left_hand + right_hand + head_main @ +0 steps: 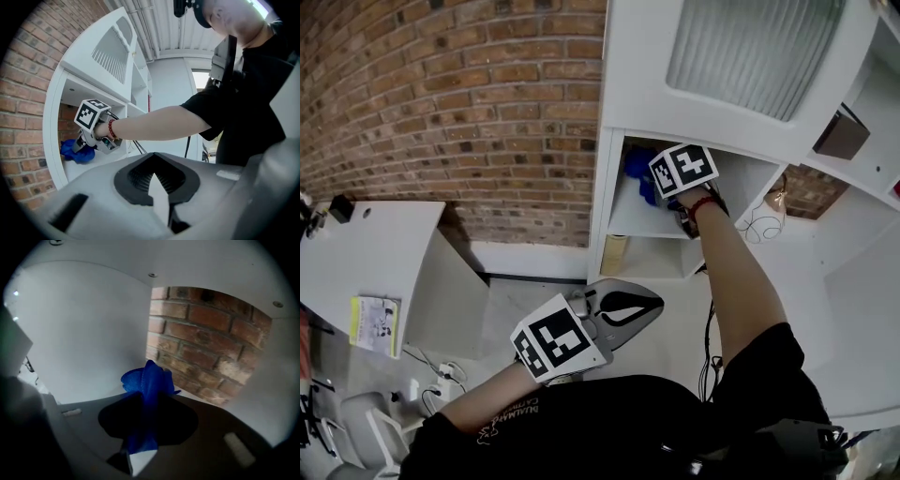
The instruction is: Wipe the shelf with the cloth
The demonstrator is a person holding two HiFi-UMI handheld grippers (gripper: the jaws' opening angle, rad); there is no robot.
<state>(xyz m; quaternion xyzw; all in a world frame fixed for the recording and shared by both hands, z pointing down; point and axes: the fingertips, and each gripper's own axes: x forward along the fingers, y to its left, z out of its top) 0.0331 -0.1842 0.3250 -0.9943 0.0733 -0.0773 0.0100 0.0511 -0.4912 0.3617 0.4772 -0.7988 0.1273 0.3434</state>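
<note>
Two grippers, only one at work. We keep right gripper (140, 427) inside shelf (628, 220) at 12 o'clock, jaws clamped on blue cloth (149, 380). Cloth sticks out toward brick wall (206, 348). Left gripper (614, 314) at 6 o'clock, well apart, jaws together, empty. We judge right hand nearer for wipe.

Right gripper (659, 197) outstretched, clamping cloth (149, 380); left gripper (636, 306) low, fingers (112, 206) together.

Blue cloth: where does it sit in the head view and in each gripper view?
Head view: blue cloth, upper centre, inside the shelf compartment.
Left gripper view: lower left, in that compartment.
Right gripper view: centre, clamped by the tongs of the right gripper.
Shared landmark: the brick wall.
</note>
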